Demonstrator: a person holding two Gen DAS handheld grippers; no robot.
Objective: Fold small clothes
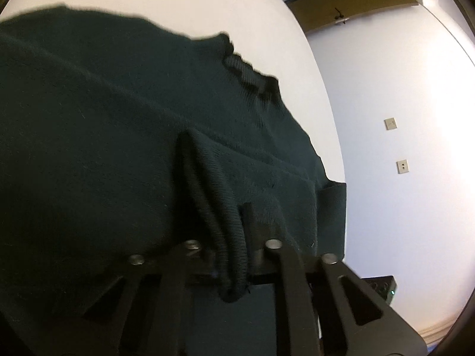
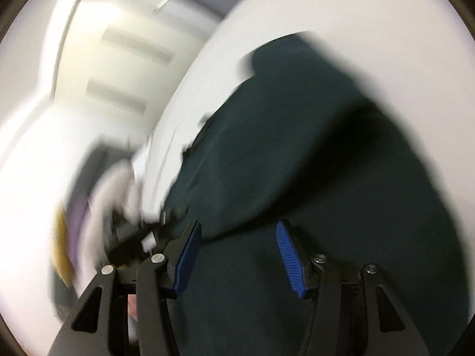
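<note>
A dark green knit sweater lies on a white round table, its ribbed collar toward the table's right edge. My left gripper is shut on a ribbed edge of the sweater, which bunches between the fingers and hangs toward the camera. In the blurred right wrist view the same sweater spreads over the table. My right gripper is open just above the cloth, with its blue pads apart and nothing between them.
The table edge curves down the right of the left wrist view, with a pale wall and two wall plates beyond. A brown board stands at the back. A blurred heap of pale and purple things lies left of the table.
</note>
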